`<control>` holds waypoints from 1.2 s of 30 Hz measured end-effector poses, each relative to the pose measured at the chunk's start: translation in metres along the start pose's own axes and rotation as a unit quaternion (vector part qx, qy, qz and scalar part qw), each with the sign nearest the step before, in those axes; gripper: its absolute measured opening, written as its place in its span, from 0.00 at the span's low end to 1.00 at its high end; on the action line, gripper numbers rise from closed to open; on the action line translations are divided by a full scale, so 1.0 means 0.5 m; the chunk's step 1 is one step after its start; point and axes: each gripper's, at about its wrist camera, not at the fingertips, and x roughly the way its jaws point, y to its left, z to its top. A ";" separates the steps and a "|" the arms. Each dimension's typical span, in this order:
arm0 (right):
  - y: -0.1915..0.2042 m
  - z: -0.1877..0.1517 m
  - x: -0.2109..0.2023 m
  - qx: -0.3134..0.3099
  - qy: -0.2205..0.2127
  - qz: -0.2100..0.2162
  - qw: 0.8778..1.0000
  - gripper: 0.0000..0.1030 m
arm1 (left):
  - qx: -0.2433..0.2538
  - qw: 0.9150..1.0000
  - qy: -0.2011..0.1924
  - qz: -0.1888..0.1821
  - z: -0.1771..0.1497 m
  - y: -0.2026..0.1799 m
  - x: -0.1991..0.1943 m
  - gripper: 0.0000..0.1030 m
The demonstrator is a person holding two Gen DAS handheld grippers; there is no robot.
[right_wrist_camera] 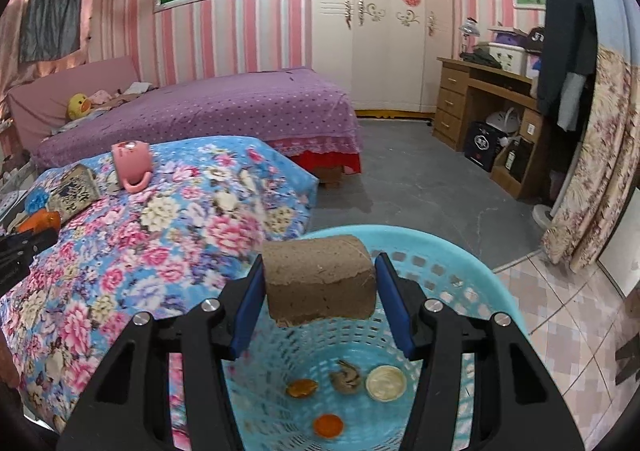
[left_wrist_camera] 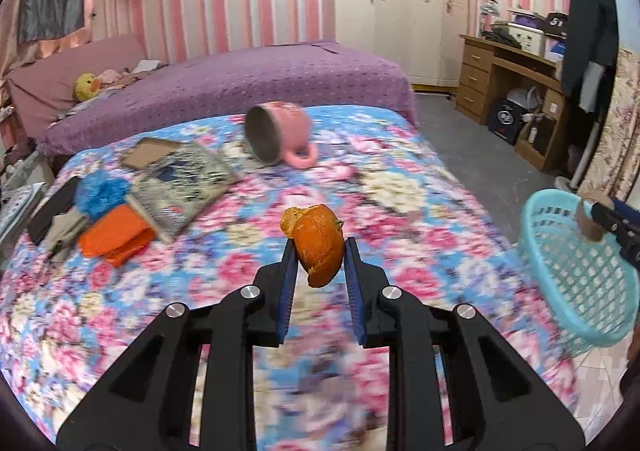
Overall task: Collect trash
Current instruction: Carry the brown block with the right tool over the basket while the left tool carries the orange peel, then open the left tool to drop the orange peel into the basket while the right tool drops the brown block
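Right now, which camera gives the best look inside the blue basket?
The right wrist view: it looks down into the blue basket, showing scraps on its bottom. The left wrist view shows only its outer side at the frame's right edge.

- My left gripper (left_wrist_camera: 320, 247): matt black plastic, ribbed blue pads.
- Orange peel (left_wrist_camera: 318, 247): dimpled, dull.
- Cardboard tube (right_wrist_camera: 320, 279): rough, matt.
- Basket (right_wrist_camera: 472, 271): smooth turquoise plastic lattice.
- Bedspread (left_wrist_camera: 400, 211): floral cloth.
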 end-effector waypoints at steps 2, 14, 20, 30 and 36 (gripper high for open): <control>-0.017 -0.004 -0.001 0.005 0.000 -0.009 1.000 0.52 | 0.002 1.000 -0.002 -0.014 0.004 -0.036 0.000 0.22; -0.132 -0.033 -0.009 0.035 0.008 -0.045 0.998 0.52 | 0.060 0.994 -0.019 -0.085 0.015 -0.249 -0.005 0.22; -0.178 -0.045 -0.016 0.058 0.007 -0.056 0.997 0.52 | 0.072 0.990 -0.004 -0.125 0.009 -0.325 0.021 0.22; -0.204 -0.049 -0.005 0.079 0.010 -0.067 0.995 0.52 | 0.095 0.982 0.021 -0.164 -0.002 -0.403 0.067 0.22; -0.200 -0.050 0.002 0.077 0.014 -0.066 0.995 0.52 | 0.092 0.981 0.025 -0.168 0.011 -0.411 0.074 0.34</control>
